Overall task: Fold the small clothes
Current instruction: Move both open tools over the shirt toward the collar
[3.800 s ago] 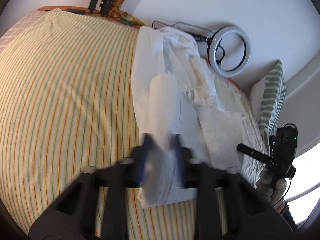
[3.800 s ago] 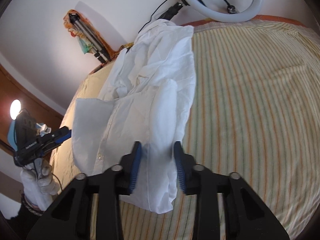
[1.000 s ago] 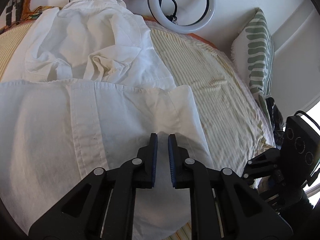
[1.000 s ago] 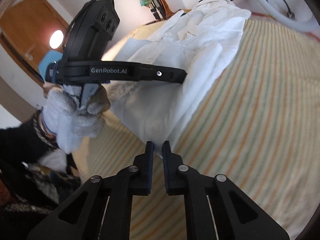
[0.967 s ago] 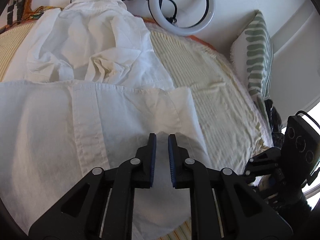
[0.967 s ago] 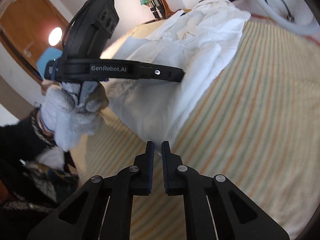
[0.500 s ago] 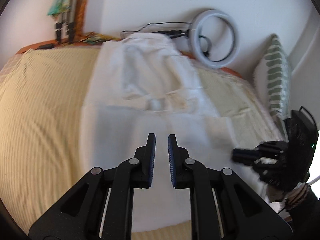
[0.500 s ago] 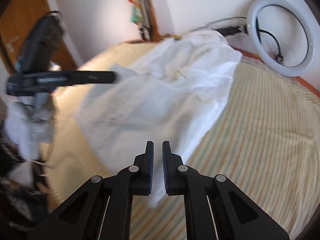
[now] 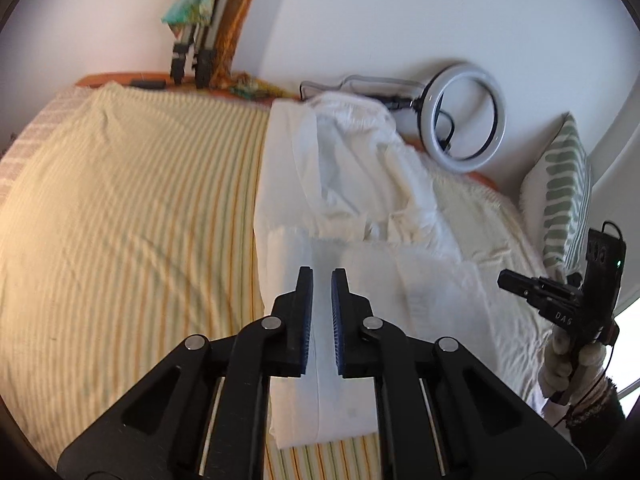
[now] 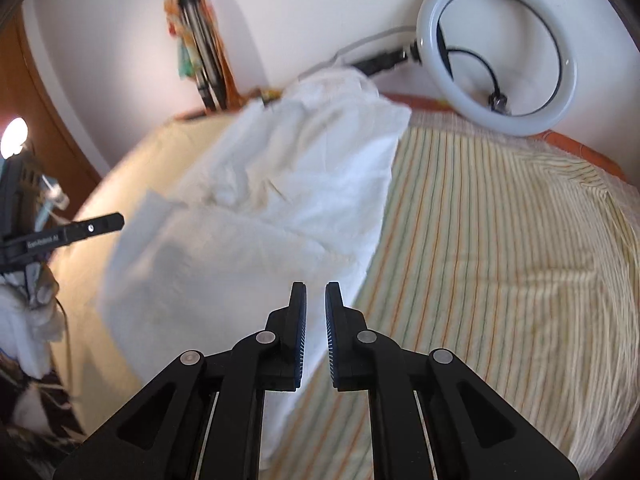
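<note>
Left wrist view: the left gripper (image 9: pixel 321 280) hangs over the shirt (image 9: pixel 360 248), which lies on the striped bed (image 9: pixel 132 208). Its jaws are closing, with only a thin gap left and nothing between them; the white cloth seen through the gap lies below, untouched. The shirt's flat folded part runs under and ahead of the jaws, and its crumpled part bunches farther ahead and slightly right. Bare striped cover spreads left of the jaws. Far ahead to the right a ring light (image 9: pixel 460 120) leans on the wall, and a pillow (image 9: pixel 560 196) stands at the right edge. The right gripper (image 9: pixel 516 284) shows well to the right, held in a gloved hand (image 9: pixel 560 368), clear of the cloth.

Right wrist view: the right gripper (image 10: pixel 316 292) hovers above the shirt's (image 10: pixel 248 248) near edge, jaws almost together and gripping nothing. The shirt spreads ahead and left of them, blurred; striped bed (image 10: pixel 500 260) fills the right. The ring light (image 10: pixel 496 52) stands far ahead to the right. The left gripper (image 10: pixel 104 224) pokes in at the far left, its jaw tip near the shirt's left corner.
</note>
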`<action>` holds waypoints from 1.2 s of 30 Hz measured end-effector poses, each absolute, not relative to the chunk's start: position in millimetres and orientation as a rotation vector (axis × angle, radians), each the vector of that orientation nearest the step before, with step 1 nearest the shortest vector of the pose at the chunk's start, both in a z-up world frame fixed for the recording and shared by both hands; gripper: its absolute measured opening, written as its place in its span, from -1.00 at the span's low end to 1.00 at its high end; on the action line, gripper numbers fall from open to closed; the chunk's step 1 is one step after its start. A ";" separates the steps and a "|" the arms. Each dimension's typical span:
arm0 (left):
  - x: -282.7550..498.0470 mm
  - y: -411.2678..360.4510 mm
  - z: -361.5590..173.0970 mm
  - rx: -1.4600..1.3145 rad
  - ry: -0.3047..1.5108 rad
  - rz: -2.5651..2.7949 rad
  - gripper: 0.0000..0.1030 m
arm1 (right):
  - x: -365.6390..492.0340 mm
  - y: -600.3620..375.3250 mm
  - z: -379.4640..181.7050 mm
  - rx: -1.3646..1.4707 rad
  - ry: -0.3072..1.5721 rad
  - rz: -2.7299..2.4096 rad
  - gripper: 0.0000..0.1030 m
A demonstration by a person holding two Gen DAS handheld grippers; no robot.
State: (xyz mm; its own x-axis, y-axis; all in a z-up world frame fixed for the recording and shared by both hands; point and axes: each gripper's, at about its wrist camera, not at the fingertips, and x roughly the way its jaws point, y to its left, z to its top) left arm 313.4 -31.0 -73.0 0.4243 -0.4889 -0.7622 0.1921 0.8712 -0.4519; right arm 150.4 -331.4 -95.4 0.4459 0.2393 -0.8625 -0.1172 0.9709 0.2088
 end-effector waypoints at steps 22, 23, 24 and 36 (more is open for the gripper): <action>484.5 -5.4 -105.0 -0.255 1.150 -0.489 -0.58 | 258.5 -381.1 -80.8 0.236 1.075 0.174 0.01; 490.5 -9.9 -113.1 -0.241 1.161 -0.492 -0.58 | 266.8 -384.0 -86.3 0.250 1.080 0.170 -0.01; 497.7 -14.8 -121.7 -0.234 1.174 -0.499 -0.58 | 275.7 -386.5 -91.7 0.259 1.081 0.167 -0.02; 568.1 -60.4 -188.9 -0.279 1.242 -0.520 -0.58 | 356.7 -402.6 -168.8 0.337 1.131 0.190 -0.09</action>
